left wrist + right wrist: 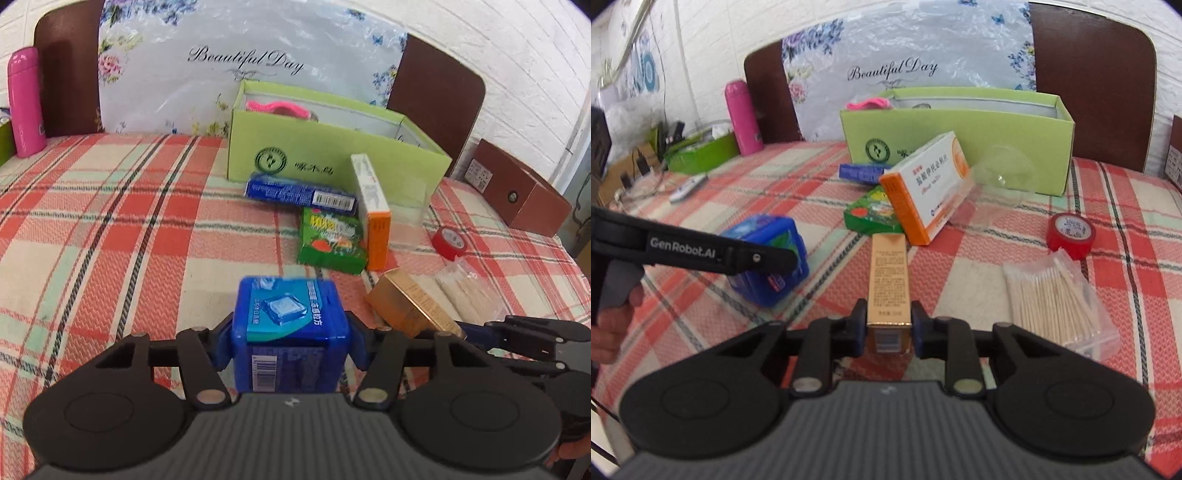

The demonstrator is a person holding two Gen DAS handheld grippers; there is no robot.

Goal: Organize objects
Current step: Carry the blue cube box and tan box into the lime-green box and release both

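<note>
My left gripper [290, 347] is shut on a blue square gum box [290, 321], which also shows in the right wrist view [768, 254]. My right gripper [888, 328] is shut on a slim gold box [889, 280], seen in the left wrist view [410, 306] too. An open green cardboard box [332, 155] stands at the back with a pink item [277, 108] inside. In front of it lie a blue flat box [299, 192], a green packet [330, 240] and a white-and-orange medicine box [927, 184].
A red tape roll [1070, 234], a clear box of cotton swabs [1060, 295] and a clear plastic cup [997, 181] lie on the right of the plaid cloth [110, 221]. A pink bottle [26, 103] stands far left, a brown box [517, 188] far right.
</note>
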